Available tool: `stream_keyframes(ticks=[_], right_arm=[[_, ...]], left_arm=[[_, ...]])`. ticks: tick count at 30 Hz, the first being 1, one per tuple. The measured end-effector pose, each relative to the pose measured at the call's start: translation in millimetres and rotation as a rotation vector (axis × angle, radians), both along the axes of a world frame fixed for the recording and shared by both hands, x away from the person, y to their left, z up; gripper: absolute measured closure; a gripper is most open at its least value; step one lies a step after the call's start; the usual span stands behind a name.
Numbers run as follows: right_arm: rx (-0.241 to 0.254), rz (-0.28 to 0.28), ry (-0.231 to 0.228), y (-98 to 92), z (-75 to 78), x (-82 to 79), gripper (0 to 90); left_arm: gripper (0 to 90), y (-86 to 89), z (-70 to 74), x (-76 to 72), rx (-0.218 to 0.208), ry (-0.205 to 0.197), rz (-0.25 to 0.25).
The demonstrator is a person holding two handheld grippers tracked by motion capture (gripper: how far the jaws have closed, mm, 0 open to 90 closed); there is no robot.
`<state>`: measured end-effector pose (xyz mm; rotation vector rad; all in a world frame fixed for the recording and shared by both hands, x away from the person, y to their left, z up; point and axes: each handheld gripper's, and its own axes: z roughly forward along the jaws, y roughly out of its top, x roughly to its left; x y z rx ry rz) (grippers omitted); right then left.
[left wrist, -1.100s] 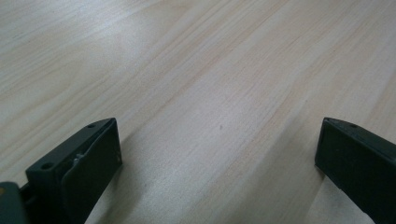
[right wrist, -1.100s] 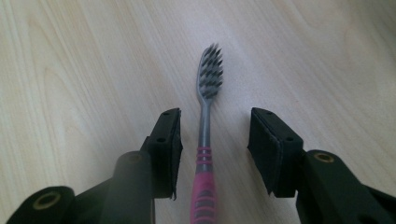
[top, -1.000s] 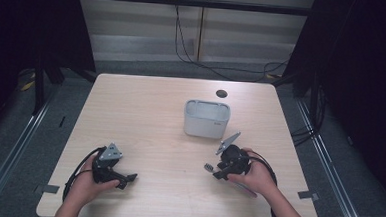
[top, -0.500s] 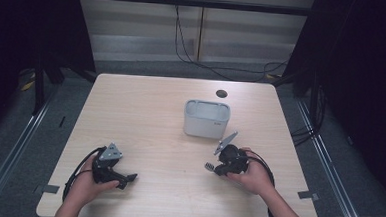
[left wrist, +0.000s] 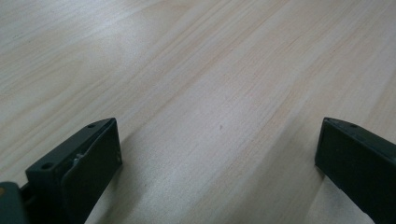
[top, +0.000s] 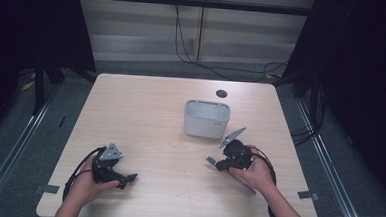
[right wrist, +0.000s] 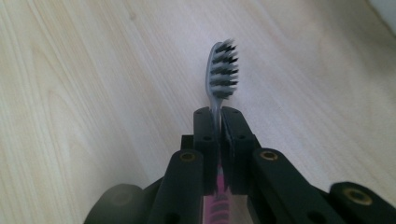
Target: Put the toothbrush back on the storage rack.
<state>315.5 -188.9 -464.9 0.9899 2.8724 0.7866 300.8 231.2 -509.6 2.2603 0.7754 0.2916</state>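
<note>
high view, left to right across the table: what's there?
Left claw in the person's left hand → pale grey rectangular plastic container → right claw gripping a pink-handled toothbrush.

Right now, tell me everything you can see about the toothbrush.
The toothbrush has a grey, translucent-looking head and neck with dark and pale bristle tufts, and a pink handle lower down. It looks like plastic. The right gripper is shut on its neck just below the head, so the head sticks out past the gripper with the bristles facing sideways. In the high view it is held at the table's near right, the pink handle running under the hand, short of the grey container.
</note>
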Motion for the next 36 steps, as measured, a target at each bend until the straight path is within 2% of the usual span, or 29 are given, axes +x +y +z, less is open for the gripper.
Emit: stream_keyframes(ticks=[5,22,28,36], right_arm=[[0.036,-0.018,-0.025,-6.2,7.0,2.1,85.8],[0.21,-0.083,-0.089,-29.1,30.8,5.0,86.2],[0.24,-0.084,-0.112,-33.5,36.1,4.8,86.3],[0.295,-0.113,-0.156,-40.7,48.2,7.1,86.3]], left_arm=[[0.0,0.0,0.0,0.0,0.0,0.0,0.0],[0.0,0.0,0.0,0.0,0.0,0.0,0.0],[0.0,0.0,0.0,0.0,0.0,0.0,0.0],[0.0,0.0,0.0,0.0,0.0,0.0,0.0]])
